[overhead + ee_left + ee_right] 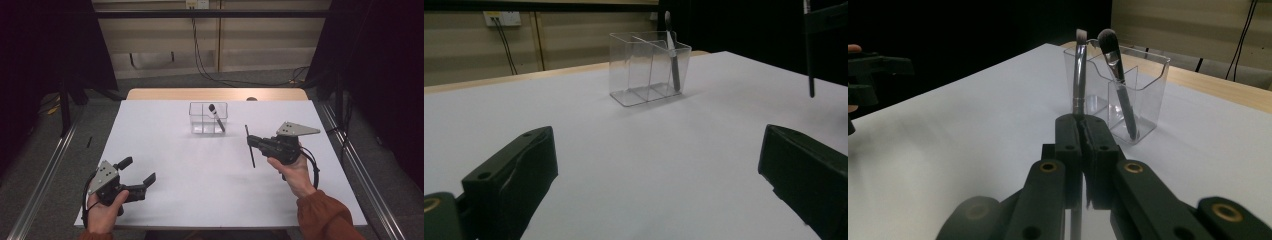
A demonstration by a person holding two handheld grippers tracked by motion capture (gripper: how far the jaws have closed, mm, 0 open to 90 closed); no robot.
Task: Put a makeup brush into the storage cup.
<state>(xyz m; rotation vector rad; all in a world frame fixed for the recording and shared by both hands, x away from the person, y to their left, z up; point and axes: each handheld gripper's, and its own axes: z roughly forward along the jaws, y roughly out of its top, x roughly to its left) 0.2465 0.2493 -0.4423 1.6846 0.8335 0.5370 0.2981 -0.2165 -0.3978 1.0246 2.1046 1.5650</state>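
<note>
A clear divided container stands at the far middle of the white table. A dark-handled makeup brush leans in its right compartment. My right gripper, to the right of the container, is shut on a second thin brush. In the right gripper view that held brush rises upright from between the jaws of my right gripper, in front of the container. My left gripper rests open near the front left. In the left gripper view nothing lies between its wide jaws.
A wooden strip borders the table's far edge. Cables hang down the back wall. Metal rails run along both sides of the table. Dark curtains close in left and right.
</note>
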